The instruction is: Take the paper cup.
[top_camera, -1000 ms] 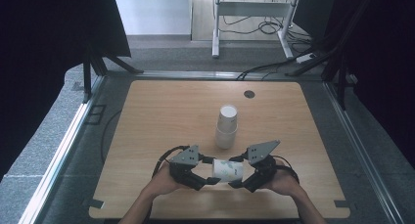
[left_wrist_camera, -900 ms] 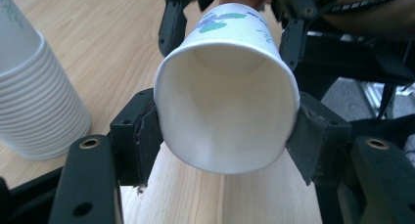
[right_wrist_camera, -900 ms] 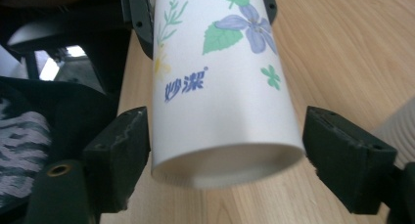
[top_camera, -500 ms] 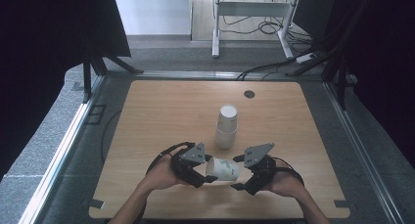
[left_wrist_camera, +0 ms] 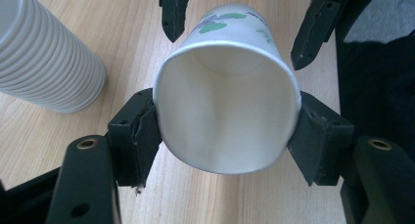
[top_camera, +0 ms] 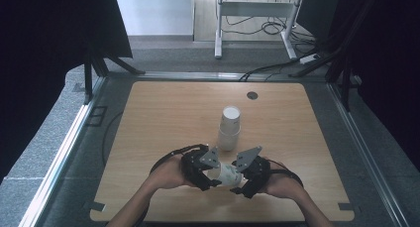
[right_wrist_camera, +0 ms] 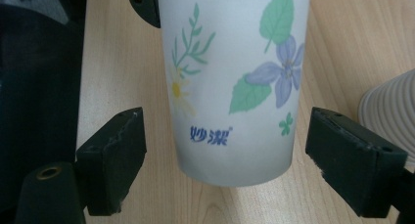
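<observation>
White flower-printed paper cup (left_wrist_camera: 226,106), one, lies squeezed between the left gripper (left_wrist_camera: 226,136)'s pads. The right gripper (right_wrist_camera: 240,160)'s jaws, just narrowing, flank its base untouched. One ribbed white cup stack (top_camera: 230,128) stands beyond both.

There is one flowered paper cup (top_camera: 229,174), lying on its side low in the middle of the high view. One stack of white ribbed cups (top_camera: 230,128) stands just above it; how many cups it holds cannot be told. Two grippers flank the cup: one left gripper (top_camera: 207,173) and one right gripper (top_camera: 246,177). One bench (top_camera: 163,113) carries them, with one small dark disc (top_camera: 252,95) toward its upper right.
</observation>
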The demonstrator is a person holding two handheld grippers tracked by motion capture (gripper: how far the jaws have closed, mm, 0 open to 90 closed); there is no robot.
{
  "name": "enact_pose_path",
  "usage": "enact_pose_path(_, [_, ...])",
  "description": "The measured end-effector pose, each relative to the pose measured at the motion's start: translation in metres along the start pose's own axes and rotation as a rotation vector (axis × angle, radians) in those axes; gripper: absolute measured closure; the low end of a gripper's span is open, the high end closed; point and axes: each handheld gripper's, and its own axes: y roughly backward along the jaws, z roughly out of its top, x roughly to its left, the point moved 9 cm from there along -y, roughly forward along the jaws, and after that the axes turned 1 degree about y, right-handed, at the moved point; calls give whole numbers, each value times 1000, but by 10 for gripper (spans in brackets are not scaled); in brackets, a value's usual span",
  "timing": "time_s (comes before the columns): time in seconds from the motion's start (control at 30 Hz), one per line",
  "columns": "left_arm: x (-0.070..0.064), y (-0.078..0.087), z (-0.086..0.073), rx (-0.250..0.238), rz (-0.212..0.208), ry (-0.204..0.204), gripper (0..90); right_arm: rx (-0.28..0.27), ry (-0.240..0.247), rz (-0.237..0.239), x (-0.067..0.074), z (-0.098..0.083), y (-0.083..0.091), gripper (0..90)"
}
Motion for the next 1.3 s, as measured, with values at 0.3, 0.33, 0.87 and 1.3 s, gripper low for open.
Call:
enact_pose_path(0.3, [-1, -4, 3, 69, 5, -36, 329, 66, 18, 5, 1, 2, -13, 200])
enact_pose_path(0.33, [-2, -5, 3, 75, 4, -35, 329, 69, 22, 4, 1, 2, -14, 203])
enact_pose_path(0.87, [-5, -10, 7, 86, -13, -56, 324, 83, 36, 24, 4, 1, -18, 356])
enact_pose_path(1.3, [0, -1, 10, -3, -19, 35, 203, -12, -27, 47, 3, 3, -11, 357])
